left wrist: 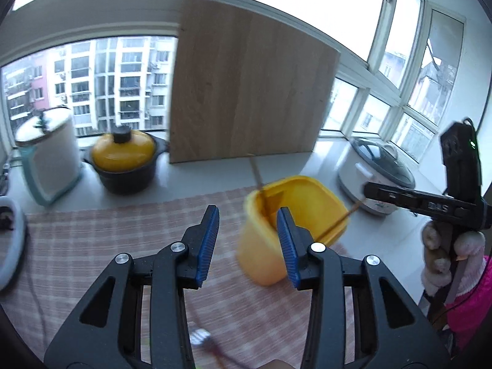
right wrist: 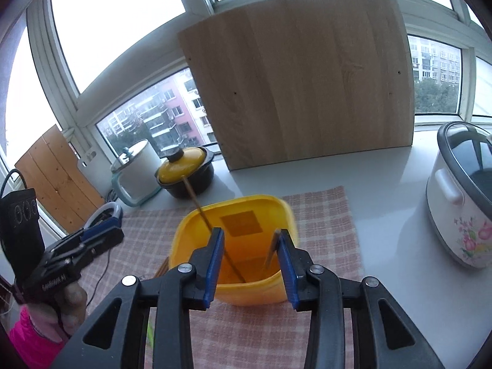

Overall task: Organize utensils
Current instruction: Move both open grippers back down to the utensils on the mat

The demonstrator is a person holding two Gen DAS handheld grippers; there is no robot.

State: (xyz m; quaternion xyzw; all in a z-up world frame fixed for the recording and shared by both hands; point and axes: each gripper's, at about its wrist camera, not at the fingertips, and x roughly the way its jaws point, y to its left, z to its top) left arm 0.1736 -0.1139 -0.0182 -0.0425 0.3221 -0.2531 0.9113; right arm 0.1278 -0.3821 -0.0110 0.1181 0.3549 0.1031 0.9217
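Both grippers tilted downward toward yellow cup, jaws apart, empty.

The right gripper is open over a yellow cup on a checked cloth; two thin sticks lean inside the cup.

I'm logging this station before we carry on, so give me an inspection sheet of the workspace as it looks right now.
Surface: checked cloth on a white counter.
Job's things: yellow holder upright, two chopsticks inside; more utensils lie beside it.
Clutter: yellow-lidded pot, white canister, cooker, wooden board.
Grippers: left gripper and right gripper open, nothing between the pads.
Cables: thin black one on the cloth.
Surroundings: windows, apartment blocks outside.
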